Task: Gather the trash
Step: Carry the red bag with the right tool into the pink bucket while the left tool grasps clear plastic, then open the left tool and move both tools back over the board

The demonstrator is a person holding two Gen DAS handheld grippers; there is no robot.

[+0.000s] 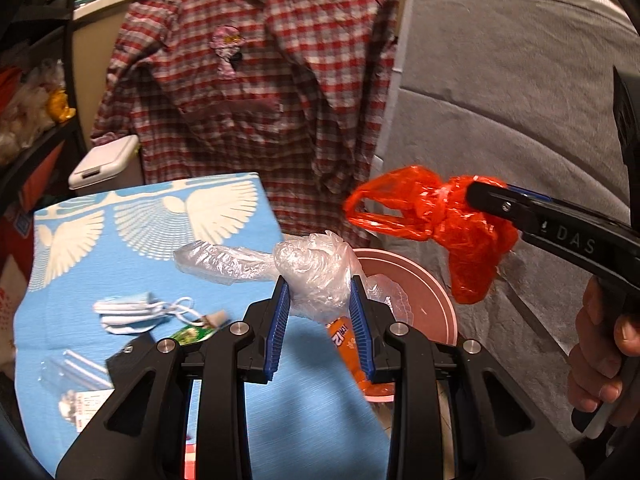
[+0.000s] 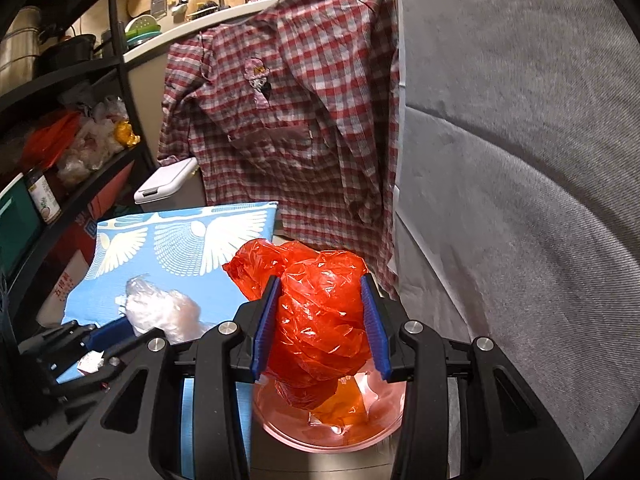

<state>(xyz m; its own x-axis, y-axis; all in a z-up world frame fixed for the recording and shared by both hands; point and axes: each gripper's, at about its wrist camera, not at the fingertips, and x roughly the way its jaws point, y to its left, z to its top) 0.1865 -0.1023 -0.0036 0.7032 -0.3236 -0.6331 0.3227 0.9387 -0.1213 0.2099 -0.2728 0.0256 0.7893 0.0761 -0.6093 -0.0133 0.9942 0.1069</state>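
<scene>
We have the left gripper (image 1: 320, 300) closed part-way on a crumpled clear plastic bag (image 1: 308, 276), its blue pads (image 1: 280, 320) pressing the bag from both sides and holding it above the blue table cover (image 1: 160, 248), at the edge nearest the pink bin (image 1: 432, 304). Our right gripper (image 2: 320, 320) is likewise clamped on a bunched red plastic bag (image 2: 316, 312), which fills the gap between its pads and hangs directly over the pink bin (image 2: 280, 420).

The left wrist view shows us things the other does not: a folded face mask (image 1: 128, 314), a small green wrapper (image 1: 192, 332) and a clear packet (image 1: 76, 384) lying on the cover, an orange packet (image 1: 344, 344) leaning out of the bin, and the right gripper (image 1: 480, 196) from the side, with the hand (image 1: 600, 352) on its handle. The right wrist view looks down into the bin, where orange plastic (image 2: 340, 404) lies under the red bag, and it shows the left gripper (image 2: 132, 328) low at the left with the clear bag (image 2: 160, 312). A checked shirt (image 1: 248, 92) hangs behind in both.
</scene>
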